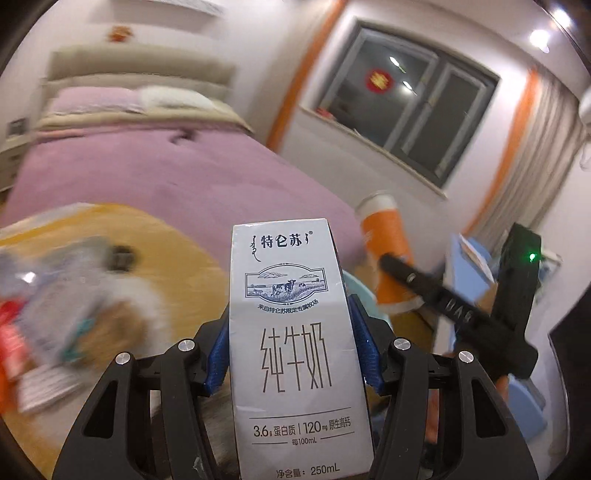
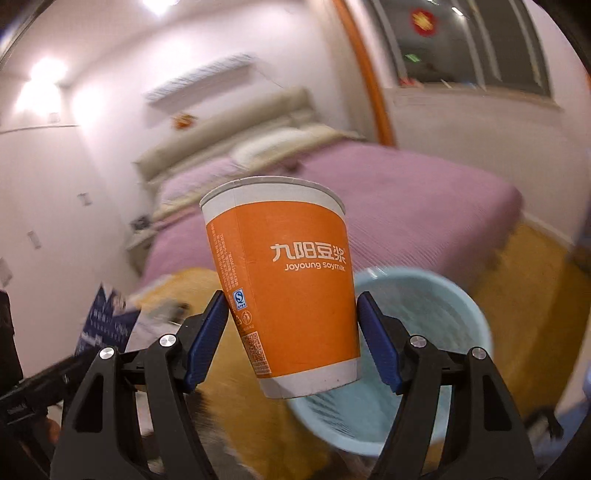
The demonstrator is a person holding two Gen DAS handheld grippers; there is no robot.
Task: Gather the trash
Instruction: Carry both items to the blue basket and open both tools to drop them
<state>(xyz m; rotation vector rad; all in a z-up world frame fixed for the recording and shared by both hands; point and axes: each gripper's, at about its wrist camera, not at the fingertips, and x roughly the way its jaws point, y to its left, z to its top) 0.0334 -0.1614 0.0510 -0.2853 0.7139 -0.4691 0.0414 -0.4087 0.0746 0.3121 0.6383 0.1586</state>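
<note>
White-walled bedroom, bed (image 2: 388, 206) with purple cover and beige headboard (image 1: 140, 68), dark window (image 1: 417, 110) flanked by orange wall stripes (image 1: 513, 147), striped curtain (image 1: 543, 155), yellow floor (image 2: 535, 295), bright ceiling lights (image 2: 159, 5)

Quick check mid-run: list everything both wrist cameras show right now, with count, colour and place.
milk carton: one, white with dark print, upright between the left gripper's pads
paper cup: one, orange with white bands, between the right gripper's pads, above the bin
bin: one, pale blue, on the floor below the cup
bed: one, pink cover, beige headboard, behind both items
window: one, dark, red sticker on the glass, right wall
floor litter: blurred pile, mixed colours, count unclear, left on the yellow floor
left gripper: black with blue pads, shut on the carton
right gripper: black with blue pads, shut on the cup
</note>
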